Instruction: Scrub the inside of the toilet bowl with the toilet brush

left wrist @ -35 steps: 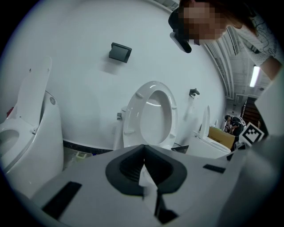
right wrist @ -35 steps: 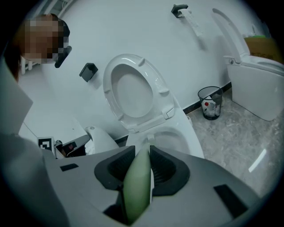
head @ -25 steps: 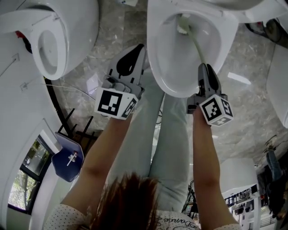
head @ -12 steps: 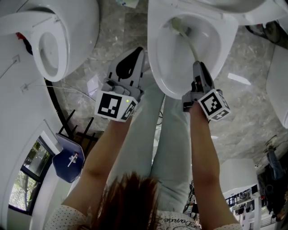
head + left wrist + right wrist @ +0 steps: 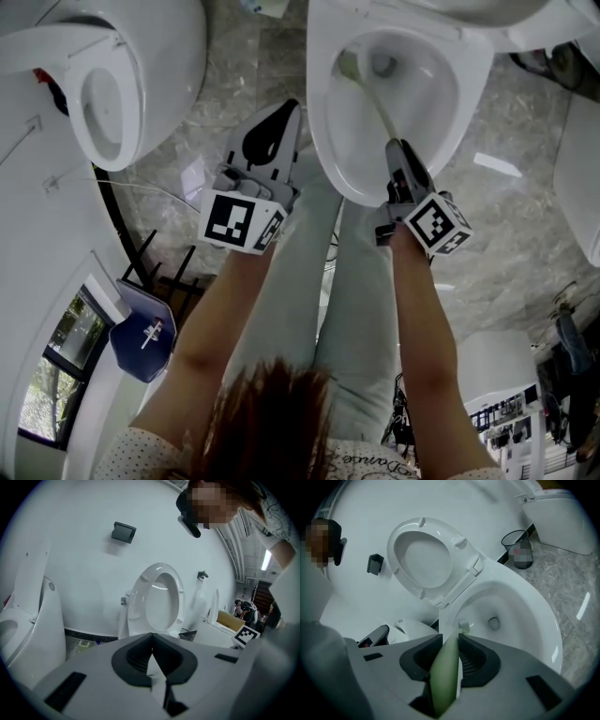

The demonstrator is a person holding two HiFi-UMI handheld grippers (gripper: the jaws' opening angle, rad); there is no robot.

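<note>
Our right gripper (image 5: 396, 157) is clamped on the pale green handle of the toilet brush (image 5: 373, 103) above the near rim of the toilet bowl (image 5: 323, 141), the bristle head down on the inner wall beside the drain hole (image 5: 382, 64), toward the far edge. Our left gripper (image 5: 272, 131) hangs outside the bowl's left edge, jaws pressed together on nothing. We judge the brush light, its smooth handle springy and apt to twist, so a firm hold high up suits it
</note>
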